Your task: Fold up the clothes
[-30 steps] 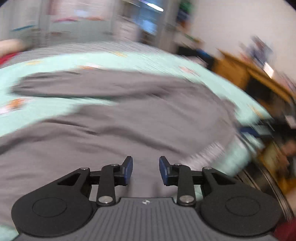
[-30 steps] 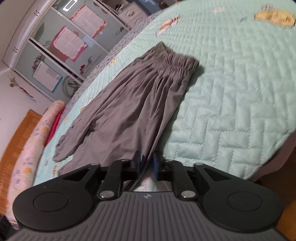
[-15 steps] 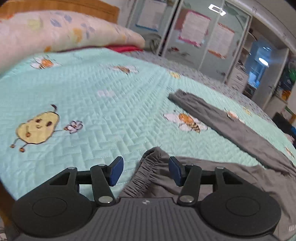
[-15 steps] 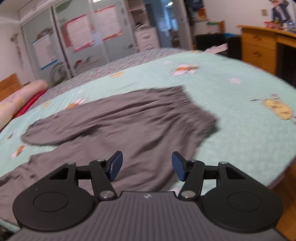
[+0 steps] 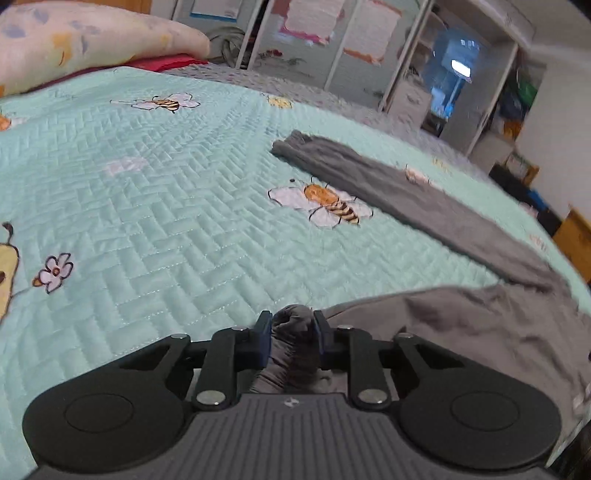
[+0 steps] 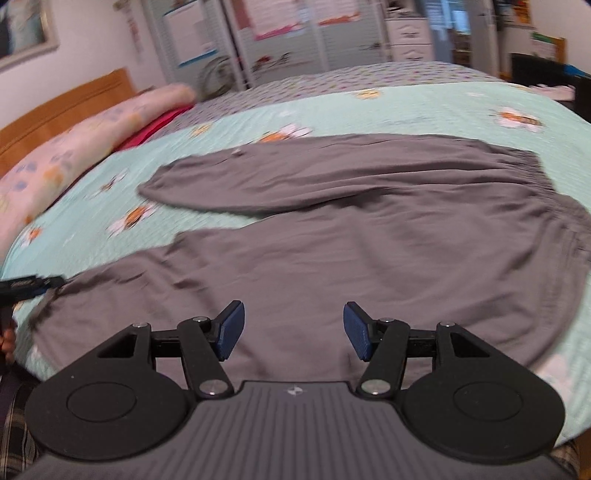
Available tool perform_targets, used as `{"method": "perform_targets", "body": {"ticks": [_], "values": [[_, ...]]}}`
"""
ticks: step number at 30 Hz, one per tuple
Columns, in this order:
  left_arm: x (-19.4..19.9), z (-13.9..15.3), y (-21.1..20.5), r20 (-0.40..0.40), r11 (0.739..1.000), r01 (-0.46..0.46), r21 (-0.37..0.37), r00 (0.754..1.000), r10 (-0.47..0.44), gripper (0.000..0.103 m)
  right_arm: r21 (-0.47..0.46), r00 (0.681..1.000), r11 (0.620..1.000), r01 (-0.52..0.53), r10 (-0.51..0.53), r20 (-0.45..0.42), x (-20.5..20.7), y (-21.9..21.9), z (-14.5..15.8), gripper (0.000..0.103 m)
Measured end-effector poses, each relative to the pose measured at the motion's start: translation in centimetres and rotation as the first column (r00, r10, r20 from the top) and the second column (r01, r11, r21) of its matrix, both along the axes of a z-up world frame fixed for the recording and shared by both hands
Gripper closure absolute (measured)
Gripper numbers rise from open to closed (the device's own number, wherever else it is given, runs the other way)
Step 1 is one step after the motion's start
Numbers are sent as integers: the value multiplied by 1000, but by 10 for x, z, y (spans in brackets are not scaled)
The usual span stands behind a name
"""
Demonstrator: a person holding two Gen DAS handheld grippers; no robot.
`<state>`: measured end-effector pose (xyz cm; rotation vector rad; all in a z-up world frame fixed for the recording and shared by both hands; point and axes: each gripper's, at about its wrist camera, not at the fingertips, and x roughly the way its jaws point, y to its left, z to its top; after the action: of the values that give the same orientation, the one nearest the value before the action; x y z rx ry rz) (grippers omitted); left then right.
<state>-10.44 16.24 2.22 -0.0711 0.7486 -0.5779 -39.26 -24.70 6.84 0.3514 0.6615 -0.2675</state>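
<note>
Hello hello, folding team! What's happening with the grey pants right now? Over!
Left gripper just closed, pinching a pant-leg cuff. Right gripper open, empty, above the grey pants. Pants spread on the green quilt, nothing in the way.

No text, number or brand name could be read. The sheets [image 5: 306, 18] posted on the cupboard doors [image 6: 280, 40] were too blurred to make out, and each gripper body carried only a small pale emblem [image 6: 294, 390], no letters.

Both wrist cameras look low and close across the mint quilted bedspread [image 5: 166, 206], sharing the grey gathered-waist trousers [image 6: 369, 251].
</note>
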Motion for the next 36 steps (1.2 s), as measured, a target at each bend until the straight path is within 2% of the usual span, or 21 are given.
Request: {"method": "perform_targets", "body": {"ticks": [5,7,11,12,14,15,17,20,23,25,28,29,31,33,35,36], "values": [[-8,17,28,2,995,-98,8,995,98,83,-71,988,988,-137,131,-84,25,28,-13,39],[-4,20,32,17,996,-94,8,995,94,82,-96,979,979,-177,166,-115,32,39,-20,39],[11,8,22,-19,992,-84,89,996,86,80,-133,963,961,-244,223,-150,38,56,-27,39],[12,6,22,-22,992,-90,88,995,93,79,-149,958,953,-263,240,-155,39,61,-26,38],[13,4,26,-29,992,-110,56,993,112,69,-177,948,937,-303,277,-157,40,70,-22,38],[12,6,32,-36,991,-131,17,991,132,65,-192,943,928,-320,293,-156,41,75,-20,38],[6,11,49,-54,981,-178,-74,983,175,49,-222,936,911,-347,320,-150,42,84,-15,38],[-9,16,71,-99,966,-229,-121,971,218,46,-185,919,900,-394,382,-97,47,92,-7,38],[-26,12,85,-164,962,-239,-131,962,217,46,-67,870,868,-492,491,-38,63,108,-4,39],[-36,8,89,-208,963,-233,-139,957,201,47,10,830,830,-557,557,5,76,120,-3,44],[-48,5,89,-221,962,-233,-144,955,199,47,18,783,783,-622,622,24,92,146,-3,46],[-48,2,88,-231,962,-232,-147,953,194,47,12,776,776,-631,630,25,97,152,-3,46],[-48,-1,84,-246,962,-228,-153,951,186,49,-4,775,775,-631,631,26,107,160,-4,46],[-48,-2,82,-249,961,-225,-164,952,180,85,7,790,790,-613,613,17,118,163,-9,46],[-52,-1,84,-245,958,-238,-157,950,195,83,39,799,798,-602,602,9,130,166,-16,46],[-54,1,85,-235,959,-233,-158,953,193,83,77,782,779,-622,624,-2,135,169,-21,47]]}}
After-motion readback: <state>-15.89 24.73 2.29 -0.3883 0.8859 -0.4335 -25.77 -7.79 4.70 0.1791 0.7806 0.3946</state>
